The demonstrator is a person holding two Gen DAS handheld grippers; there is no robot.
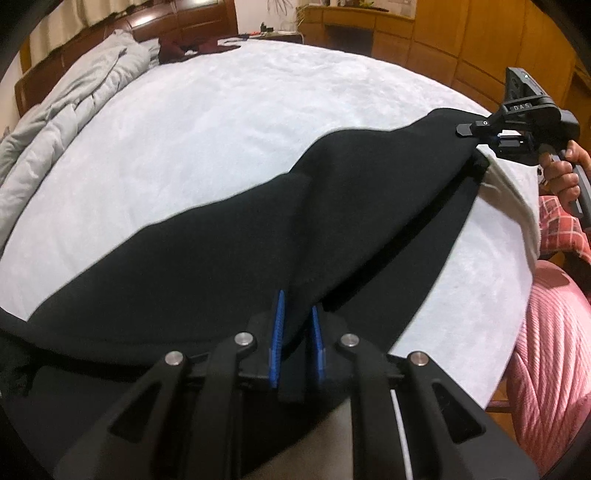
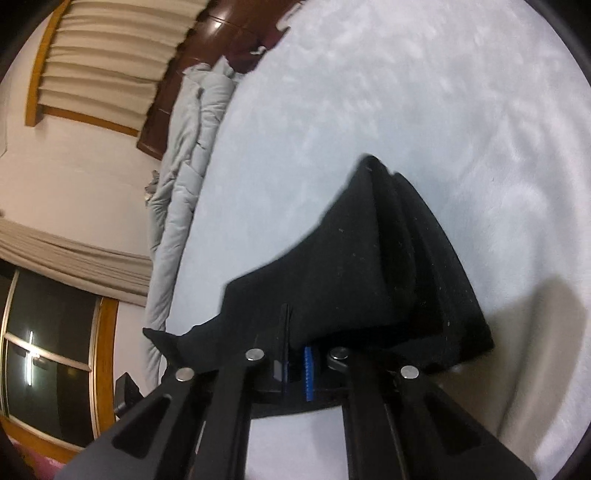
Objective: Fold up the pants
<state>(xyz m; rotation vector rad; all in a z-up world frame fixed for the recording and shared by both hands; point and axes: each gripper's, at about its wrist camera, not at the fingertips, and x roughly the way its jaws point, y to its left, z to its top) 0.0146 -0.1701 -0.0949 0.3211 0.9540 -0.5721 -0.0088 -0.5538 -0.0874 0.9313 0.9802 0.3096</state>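
Observation:
Black pants [image 1: 280, 221] lie stretched across the white bed [image 1: 221, 122]. My left gripper [image 1: 297, 306] is shut on a fold of the pants at one end, its blue pads [image 1: 277, 332] pinching the cloth. My right gripper [image 1: 466, 130] shows at the far right of the left wrist view, shut on the other end of the pants and lifting it a little off the bed. In the right wrist view the pants [image 2: 369, 266] bunch up in layered folds in front of the right gripper [image 2: 295, 343], which is clamped on the cloth.
A grey quilt [image 1: 70, 110] lies bunched along the bed's far left side, by a dark wooden headboard [image 1: 177, 22]. Wooden cabinets [image 1: 461, 37] stand behind. The person's pink sweater [image 1: 546, 332] is at the bed's right edge. A window [image 2: 48, 362] is at the left.

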